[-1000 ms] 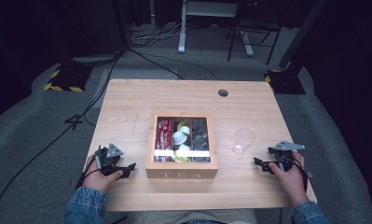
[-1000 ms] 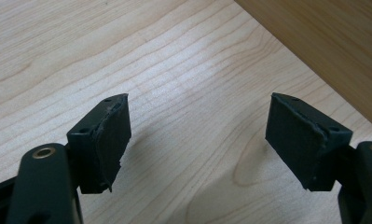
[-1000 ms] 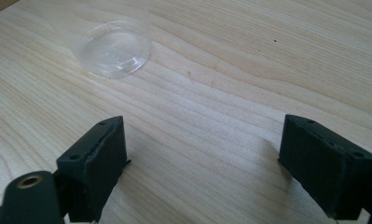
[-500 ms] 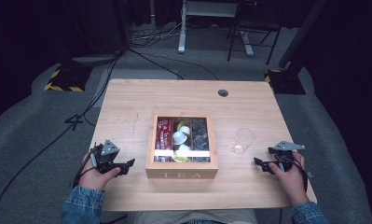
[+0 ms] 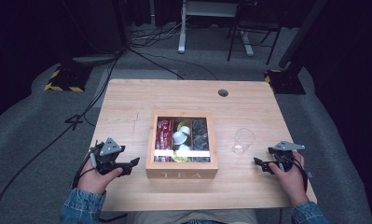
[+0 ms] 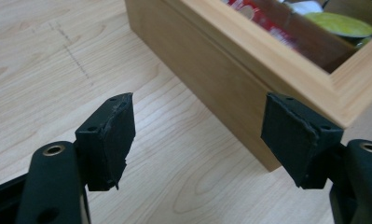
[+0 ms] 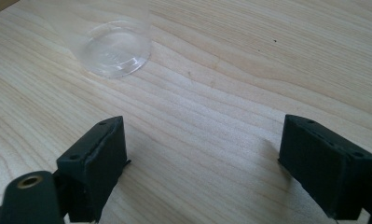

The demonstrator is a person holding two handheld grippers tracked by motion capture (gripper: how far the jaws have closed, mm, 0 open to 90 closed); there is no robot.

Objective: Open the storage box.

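A person sits at a pale wooden table (image 5: 127, 116) with a two-jaw gripper in each hand, both resting low near the front edge. The left gripper (image 5: 127, 164) has its jaws spread wide and nothing between them; just ahead of it and a little to its right stands a wooden box (image 5: 181, 173) lettered TEA on the front wall, and in the left gripper view the near corner of that box sits right behind the right-hand jaw, close but apart from it. Inside the box I can make out red packets (image 5: 163, 133) in the compartment nearest the left gripper, white and yellow-green capsules (image 5: 180, 136) in the middle one, and dark items in the far one that are too dim to name. The right gripper (image 5: 262, 164) is likewise wide open and empty, its jaws hovering just over bare wood. A clear plastic cup (image 5: 243, 141) stands upright ahead of it and off to its left, between that gripper and the box, touching neither; in the right gripper view its round base (image 7: 113, 49) shows beyond the left jaw
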